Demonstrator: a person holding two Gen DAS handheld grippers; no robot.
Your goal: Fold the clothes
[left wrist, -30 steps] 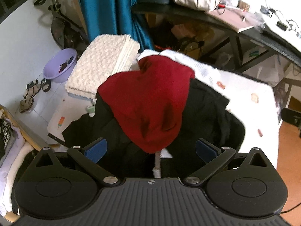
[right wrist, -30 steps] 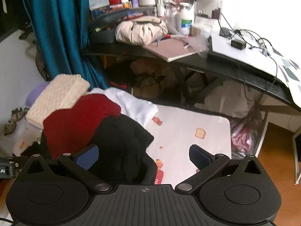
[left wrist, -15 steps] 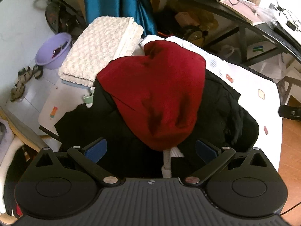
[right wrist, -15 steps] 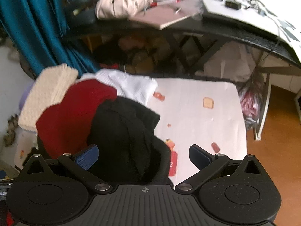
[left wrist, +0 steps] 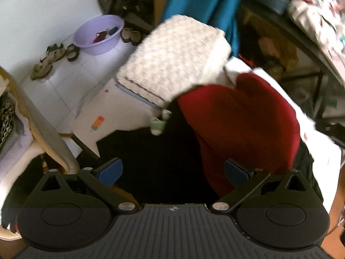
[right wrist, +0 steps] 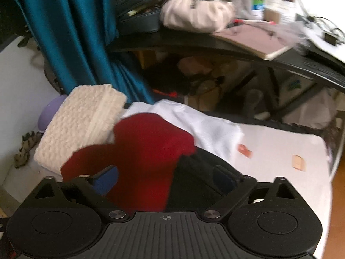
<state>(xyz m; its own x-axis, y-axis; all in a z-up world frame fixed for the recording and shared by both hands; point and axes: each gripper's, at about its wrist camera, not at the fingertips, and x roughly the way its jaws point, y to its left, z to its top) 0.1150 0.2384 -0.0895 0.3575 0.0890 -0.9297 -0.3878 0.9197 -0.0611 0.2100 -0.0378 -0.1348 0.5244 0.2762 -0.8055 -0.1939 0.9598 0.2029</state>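
Right wrist: red garment (right wrist: pixel 140 157) between closing gripper (right wrist: pixel 165 178) jaws.

Tabletop (right wrist: pixel 278 151) bare on right side; left blocked by clothes pile (right wrist: pixel 142 151) w/ cream folded stack (right wrist: pixel 84 123) beyond.

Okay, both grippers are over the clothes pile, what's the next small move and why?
Probably lower the right gripper and close on the red garment: it lies on top of the black garment, and the jaws, which have just been closing, grip nothing yet.
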